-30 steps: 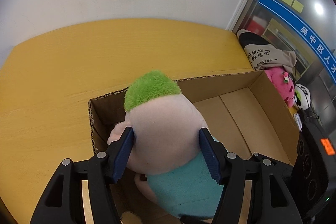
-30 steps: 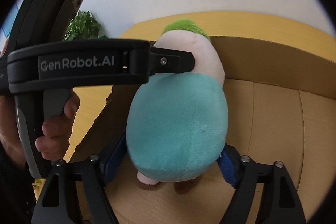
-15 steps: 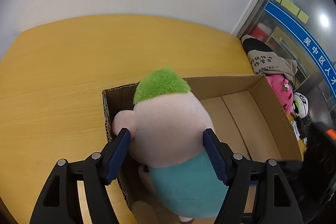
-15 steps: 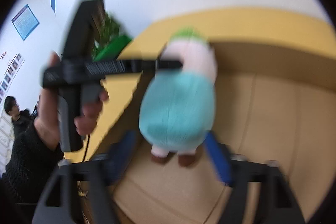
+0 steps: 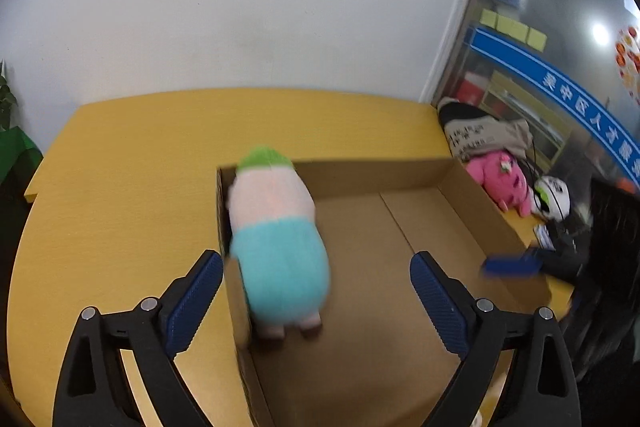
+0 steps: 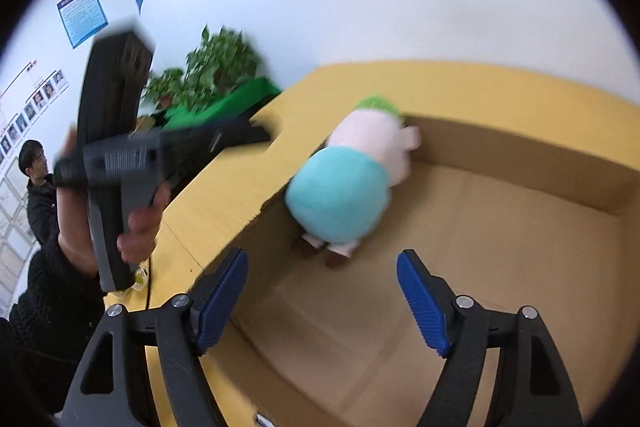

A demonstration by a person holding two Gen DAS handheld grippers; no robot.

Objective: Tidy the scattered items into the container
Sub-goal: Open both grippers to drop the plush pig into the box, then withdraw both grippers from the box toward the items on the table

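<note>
**Plush toy released into the box, both grippers backing away**

The plush toy (image 5: pixel 280 247) with the green tuft and teal body now stands on its feet inside the cardboard box (image 5: pixel 400 175), tucked into the corner against the box's left wall. A second ago both tools were clamped on it, one at the pale head and one at the teal belly; now neither touches it. The left gripper (image 5: pixel 316 291) has pulled back and up, its blue pads straddling the box wall with nothing between them, and its jaws are opening wide. The right gripper (image 6: pixel 320 291) has likewise let go and withdrawn, jaws opening, pads clear of the toy, which sits well ahead of them (motion blur softens the toy's edges in both views, but the gap is plain).

That means this item is delivered. Judging by the left wrist view, more soft things wait outside the box on the yellow table (image 5: pixel 140 187): a pink plush (image 5: pixel 502 183) and a black-and-white toy (image 5: pixel 554 195) beside the box's far wall. These look like the likely next pickups.
</note>
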